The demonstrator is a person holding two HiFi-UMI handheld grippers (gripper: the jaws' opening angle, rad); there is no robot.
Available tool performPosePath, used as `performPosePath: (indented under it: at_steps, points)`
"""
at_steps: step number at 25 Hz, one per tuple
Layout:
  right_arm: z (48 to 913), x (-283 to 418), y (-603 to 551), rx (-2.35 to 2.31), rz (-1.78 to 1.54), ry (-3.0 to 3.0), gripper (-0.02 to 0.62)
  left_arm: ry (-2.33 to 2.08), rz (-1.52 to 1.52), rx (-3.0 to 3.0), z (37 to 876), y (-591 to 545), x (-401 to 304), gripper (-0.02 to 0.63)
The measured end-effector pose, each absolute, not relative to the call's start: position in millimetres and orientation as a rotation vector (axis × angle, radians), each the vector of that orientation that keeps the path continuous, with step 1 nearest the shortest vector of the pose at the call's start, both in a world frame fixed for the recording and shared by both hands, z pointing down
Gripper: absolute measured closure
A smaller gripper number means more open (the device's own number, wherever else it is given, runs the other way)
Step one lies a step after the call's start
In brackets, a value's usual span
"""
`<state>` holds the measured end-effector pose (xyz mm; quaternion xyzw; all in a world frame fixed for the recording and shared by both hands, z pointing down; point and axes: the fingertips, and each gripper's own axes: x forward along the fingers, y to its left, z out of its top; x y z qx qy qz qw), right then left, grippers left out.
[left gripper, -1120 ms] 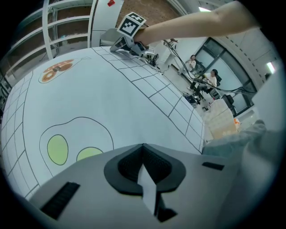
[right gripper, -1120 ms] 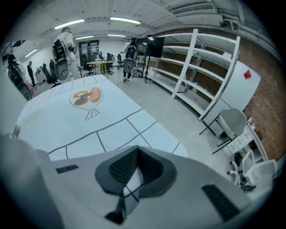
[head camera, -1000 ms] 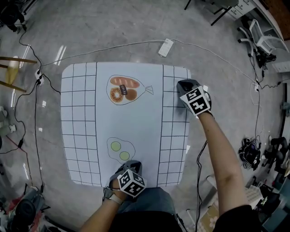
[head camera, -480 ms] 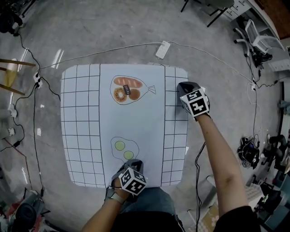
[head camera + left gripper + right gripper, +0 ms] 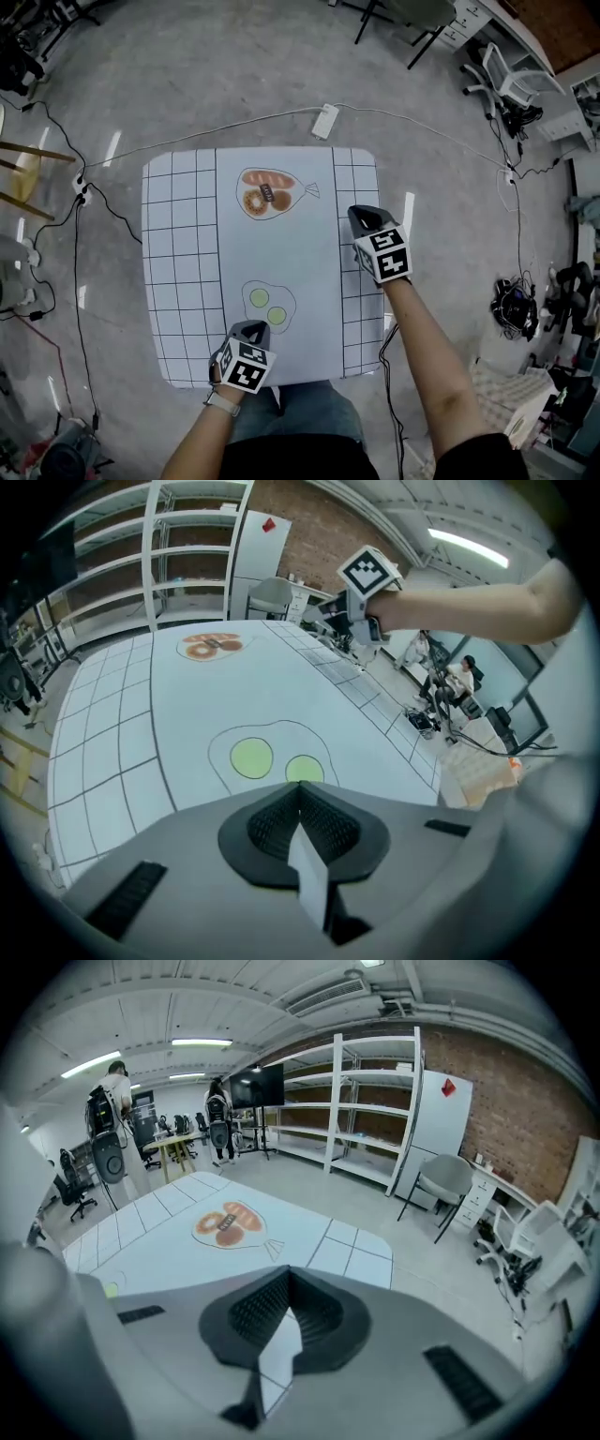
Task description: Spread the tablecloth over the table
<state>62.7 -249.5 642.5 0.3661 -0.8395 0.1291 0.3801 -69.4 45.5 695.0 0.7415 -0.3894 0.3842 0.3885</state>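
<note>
A white tablecloth (image 5: 206, 244) with black grid lines, a bread drawing (image 5: 267, 194) and a fried-egg drawing (image 5: 269, 307) lies spread flat over the table. My left gripper (image 5: 249, 329) is at the cloth's near edge, shut on a pinch of white cloth (image 5: 309, 874). At the right edge, my right gripper (image 5: 362, 217) is shut on a fold of gridded cloth (image 5: 277, 1349). In the left gripper view the cloth (image 5: 187, 696) stretches ahead, with the right gripper's marker cube (image 5: 364, 572) beyond it. The table itself is hidden under the cloth.
A white power strip (image 5: 324, 120) and cables lie on the concrete floor beyond the table. Wooden stool legs (image 5: 28, 159) stand at the left, office chairs (image 5: 497, 80) at the far right. White shelving (image 5: 375, 1101) lines the brick wall, and people (image 5: 112, 1101) stand far back.
Both grippers have shifted left and nearer in the head view, still holding the cloth edges. The cloth's right edge has come in with the right gripper.
</note>
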Motion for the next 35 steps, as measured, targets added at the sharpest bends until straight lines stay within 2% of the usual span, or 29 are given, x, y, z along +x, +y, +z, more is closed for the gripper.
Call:
performPosePath:
  at_steps: [11,22,35]
  points:
    - [597.9,39.0,-135.9,1.084,0.464,-2.133,0.586,-1.109,0.873,1.986,643.0,39.7,-120.1,0.593]
    - [548.8,34.5,-29.5,1.190,0.550,-2.129,0.586,-1.140,0.623,2.021,579.6,53.3,-134.9,0.594]
    - [477.1,41.1,-19.8,1.229,0.575,-2.279,0.586,-1.222,0.541,2.166,496.9,15.9,-112.3,0.594]
